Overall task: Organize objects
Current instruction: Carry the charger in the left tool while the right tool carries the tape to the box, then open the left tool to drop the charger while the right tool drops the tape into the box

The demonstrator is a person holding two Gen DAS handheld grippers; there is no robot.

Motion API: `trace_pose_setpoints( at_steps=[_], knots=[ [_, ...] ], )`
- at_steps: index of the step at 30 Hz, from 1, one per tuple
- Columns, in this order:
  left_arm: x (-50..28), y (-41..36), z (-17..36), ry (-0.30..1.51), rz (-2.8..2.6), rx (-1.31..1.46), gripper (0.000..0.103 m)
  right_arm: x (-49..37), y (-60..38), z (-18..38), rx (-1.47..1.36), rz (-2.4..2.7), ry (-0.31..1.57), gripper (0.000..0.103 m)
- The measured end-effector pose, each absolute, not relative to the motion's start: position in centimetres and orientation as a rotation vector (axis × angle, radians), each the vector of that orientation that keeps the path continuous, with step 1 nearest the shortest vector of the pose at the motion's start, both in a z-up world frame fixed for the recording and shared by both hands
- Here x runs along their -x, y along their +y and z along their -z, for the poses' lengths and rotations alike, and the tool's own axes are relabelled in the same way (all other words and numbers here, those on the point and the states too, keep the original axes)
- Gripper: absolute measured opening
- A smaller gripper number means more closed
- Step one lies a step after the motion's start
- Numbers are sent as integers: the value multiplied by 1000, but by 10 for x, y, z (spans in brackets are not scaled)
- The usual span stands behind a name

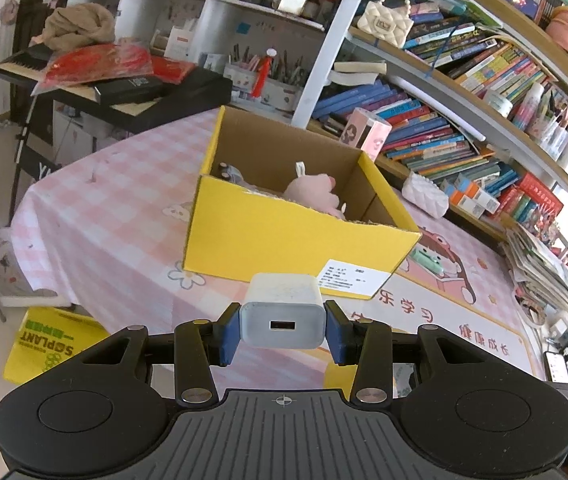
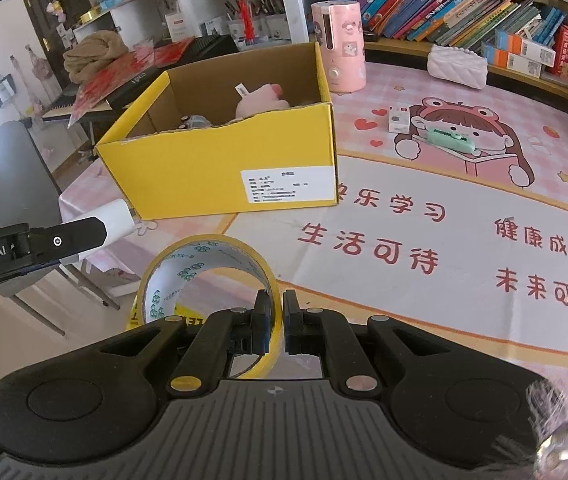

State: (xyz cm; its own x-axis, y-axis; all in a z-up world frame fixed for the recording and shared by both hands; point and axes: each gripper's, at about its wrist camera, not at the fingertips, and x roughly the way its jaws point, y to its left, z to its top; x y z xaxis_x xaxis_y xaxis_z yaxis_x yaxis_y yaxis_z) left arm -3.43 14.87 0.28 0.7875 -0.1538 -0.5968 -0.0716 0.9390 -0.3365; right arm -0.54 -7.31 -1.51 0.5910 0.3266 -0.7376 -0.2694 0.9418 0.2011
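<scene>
My left gripper [image 1: 283,330] is shut on a white USB charger [image 1: 282,312] and holds it above the table edge, in front of the open yellow cardboard box [image 1: 284,236]. The box holds a pink plush toy [image 1: 314,192] and a small grey item [image 1: 230,172]. My right gripper [image 2: 277,320] is shut on the wall of a yellow tape roll [image 2: 204,276], held near the table's front edge. In the right wrist view the box [image 2: 212,168] is ahead to the left, and the left gripper with the charger [image 2: 114,218] is at the left.
A green case [image 2: 450,138] and a small white box [image 2: 399,119] lie on the pink mat right of the box. A pink cylinder [image 2: 342,46] and a white quilted pouch [image 2: 458,65] stand behind. Bookshelves line the back. A grey chair [image 2: 12,172] stands left.
</scene>
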Motion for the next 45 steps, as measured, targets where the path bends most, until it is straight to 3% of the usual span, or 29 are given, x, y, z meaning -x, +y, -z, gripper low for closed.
trace_pose_setpoints(
  at_steps=[12, 25, 45],
  knots=[
    [22, 162, -23, 594, 59, 339, 41, -10, -56, -6, -86, -330, 814, 6],
    [-34, 171, -40, 517, 18, 368, 41, -82, -48, -45, -78, -320, 675, 6],
    [-130, 146, -6, 638, -104, 257, 41, -197, -26, -30, 108, -428, 604, 7]
  ],
)
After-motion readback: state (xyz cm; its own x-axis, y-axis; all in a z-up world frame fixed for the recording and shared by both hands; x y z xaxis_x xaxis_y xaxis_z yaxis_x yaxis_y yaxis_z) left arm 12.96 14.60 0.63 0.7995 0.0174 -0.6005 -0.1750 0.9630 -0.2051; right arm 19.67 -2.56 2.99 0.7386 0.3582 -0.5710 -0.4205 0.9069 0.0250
